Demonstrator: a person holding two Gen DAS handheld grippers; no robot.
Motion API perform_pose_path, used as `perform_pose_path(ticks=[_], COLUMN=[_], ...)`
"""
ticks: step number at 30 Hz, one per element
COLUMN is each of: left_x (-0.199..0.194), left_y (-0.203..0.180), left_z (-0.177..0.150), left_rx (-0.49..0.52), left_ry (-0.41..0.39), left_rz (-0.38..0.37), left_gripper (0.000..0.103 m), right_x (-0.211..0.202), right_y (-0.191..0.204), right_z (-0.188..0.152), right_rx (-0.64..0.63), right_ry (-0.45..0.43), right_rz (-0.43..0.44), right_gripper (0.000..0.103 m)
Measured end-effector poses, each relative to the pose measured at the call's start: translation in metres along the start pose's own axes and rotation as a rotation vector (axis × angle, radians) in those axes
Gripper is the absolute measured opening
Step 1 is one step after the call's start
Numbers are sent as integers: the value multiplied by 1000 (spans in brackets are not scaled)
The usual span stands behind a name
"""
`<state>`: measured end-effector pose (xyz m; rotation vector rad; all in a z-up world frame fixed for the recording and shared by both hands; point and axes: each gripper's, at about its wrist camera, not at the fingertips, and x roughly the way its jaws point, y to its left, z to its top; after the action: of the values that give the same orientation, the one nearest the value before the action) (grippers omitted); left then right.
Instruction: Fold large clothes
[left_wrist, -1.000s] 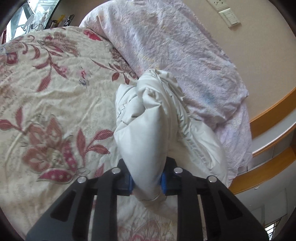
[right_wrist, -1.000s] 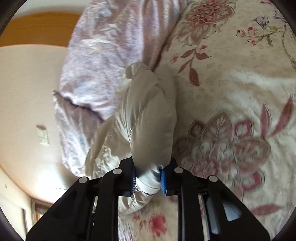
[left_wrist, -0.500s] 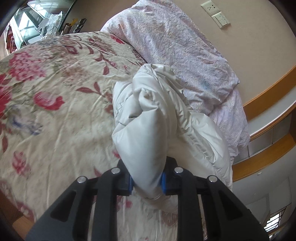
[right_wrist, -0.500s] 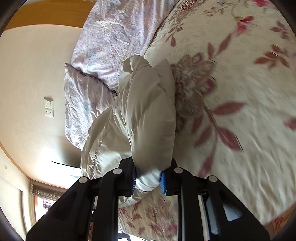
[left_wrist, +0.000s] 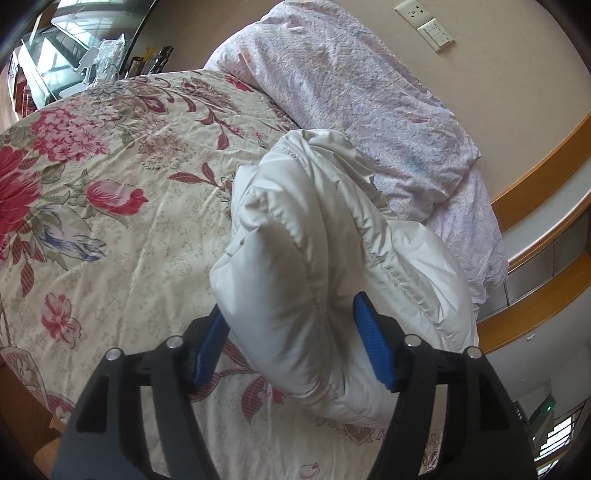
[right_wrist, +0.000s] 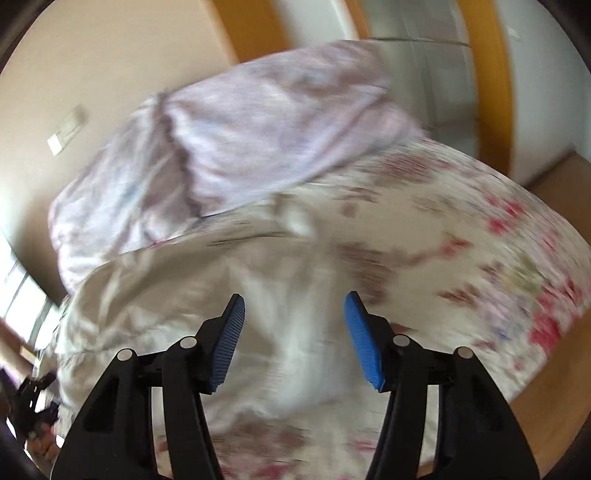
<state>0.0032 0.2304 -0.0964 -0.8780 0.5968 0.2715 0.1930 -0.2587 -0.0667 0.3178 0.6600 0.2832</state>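
My left gripper (left_wrist: 291, 339) had just been opening; its jaws stood wide, with the white padded jacket (left_wrist: 314, 258) between them, bulging against the left pad, on the flowered bedspread (left_wrist: 110, 192) beside the lilac quilt (left_wrist: 369, 103). My right gripper (right_wrist: 295, 336) had also just opened and gripped nothing, the jacket lying blurred below it.

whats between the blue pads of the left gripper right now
In the left wrist view, a puffy fold of the white jacket sits between the left gripper jaws, which have just been opening.
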Motion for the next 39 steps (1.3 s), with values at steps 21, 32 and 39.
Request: perform_pose_path(ticks=[21, 32, 39], left_x=[23, 33, 27], left_y=[-7, -8, -14], left_z=[8, 17, 27], left_rx=[13, -28, -16], left_ry=[6, -17, -41], left_rz=[21, -12, -49], left_gripper=[77, 69, 36], right_x=[80, 109, 112], right_y=[149, 156, 160], right_z=[-45, -63, -68], right_rx=[-312, -360, -375], right_ry=[165, 235, 218], right_rz=[113, 56, 17], right_gripper=[60, 62, 62])
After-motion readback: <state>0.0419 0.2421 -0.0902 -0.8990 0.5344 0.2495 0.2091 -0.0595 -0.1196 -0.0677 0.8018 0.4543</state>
